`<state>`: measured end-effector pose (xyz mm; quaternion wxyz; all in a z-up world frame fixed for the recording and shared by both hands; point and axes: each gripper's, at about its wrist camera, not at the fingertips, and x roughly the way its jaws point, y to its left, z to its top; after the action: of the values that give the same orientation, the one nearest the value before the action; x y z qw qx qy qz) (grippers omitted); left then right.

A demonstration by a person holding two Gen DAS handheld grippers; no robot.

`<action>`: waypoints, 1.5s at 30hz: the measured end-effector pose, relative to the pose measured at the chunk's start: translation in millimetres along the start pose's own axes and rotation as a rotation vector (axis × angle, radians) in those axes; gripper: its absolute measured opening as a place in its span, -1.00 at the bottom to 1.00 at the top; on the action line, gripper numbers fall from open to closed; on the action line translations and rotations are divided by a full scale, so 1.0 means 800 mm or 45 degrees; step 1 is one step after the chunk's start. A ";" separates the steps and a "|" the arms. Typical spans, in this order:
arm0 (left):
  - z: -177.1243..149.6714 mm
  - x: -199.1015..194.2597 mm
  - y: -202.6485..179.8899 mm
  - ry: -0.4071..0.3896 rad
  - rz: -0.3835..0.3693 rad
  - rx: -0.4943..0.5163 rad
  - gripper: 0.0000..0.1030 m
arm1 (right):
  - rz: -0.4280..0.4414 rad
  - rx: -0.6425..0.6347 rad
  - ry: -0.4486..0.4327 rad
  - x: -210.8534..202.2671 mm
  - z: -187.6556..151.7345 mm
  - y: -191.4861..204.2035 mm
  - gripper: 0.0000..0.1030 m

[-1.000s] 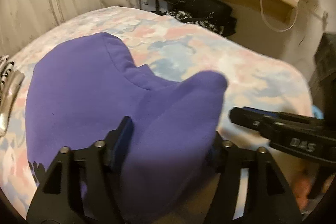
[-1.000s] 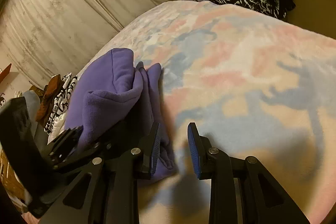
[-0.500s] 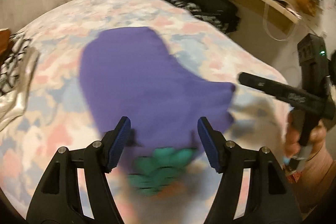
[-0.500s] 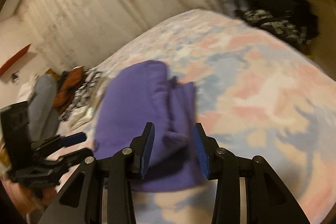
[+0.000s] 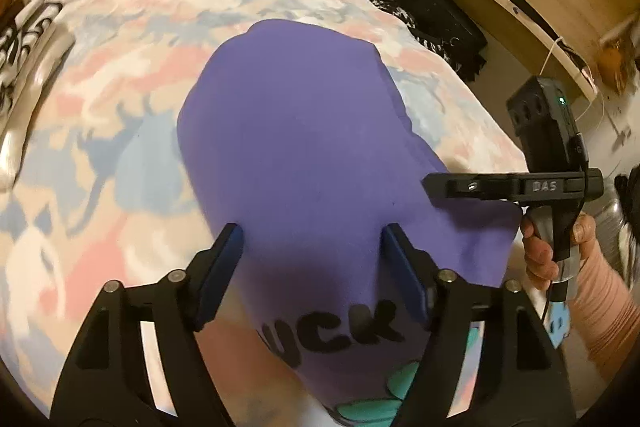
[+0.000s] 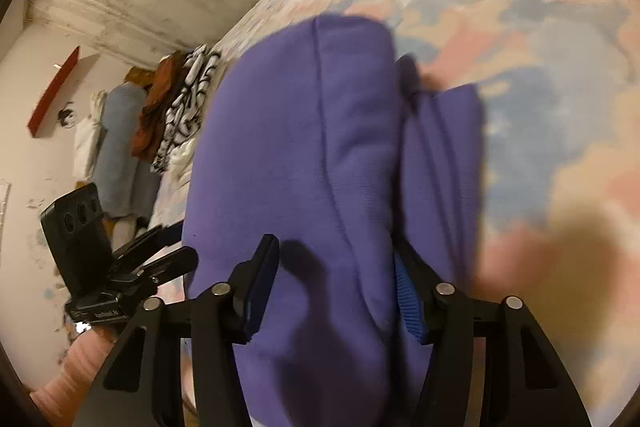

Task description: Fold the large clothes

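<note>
While sweatshirt (image 5: 304, 123) lies on bed (image 5: 120, 67), left gripper (image 5: 311, 233) jaws apart, widening; right gripper (image 6: 336, 255) narrowing, unclamped, fabric between both.

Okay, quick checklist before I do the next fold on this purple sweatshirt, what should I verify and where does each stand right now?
1. Purple sweatshirt lying on the bedspread, clear of the pile of clothes: ok.
2. Left gripper has fabric pinched: not ok, its jaws have just been opening and stand apart over the cloth.
3. Right gripper has fabric pinched: cannot tell, a thick fold sits between its jaws, which have just been closing a little.
4. Layers flat and aligned: not ok, a loose fold bulges at one side.
5. Printed lettering tucked inside: not ok, it shows.
6. Grippers clear of each other: ok.
</note>
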<state>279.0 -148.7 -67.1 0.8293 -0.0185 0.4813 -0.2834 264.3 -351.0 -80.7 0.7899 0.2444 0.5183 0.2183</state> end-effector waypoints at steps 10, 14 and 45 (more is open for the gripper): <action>0.006 0.017 -0.046 0.002 0.116 0.127 0.41 | -0.102 -0.144 -0.311 -0.085 -0.047 0.020 -0.76; 0.003 0.034 -0.079 -0.011 0.247 0.214 0.49 | -0.236 -0.132 -0.310 -0.090 -0.074 0.010 -0.76; 0.096 0.057 0.041 -0.085 0.218 -0.202 0.86 | -0.268 0.160 -0.212 -0.018 0.109 -0.017 0.31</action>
<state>372.8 -162.0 -72.2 0.8619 -0.0523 0.4742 -0.1718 341.3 -384.0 -48.9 0.8318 0.2550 0.4864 0.0802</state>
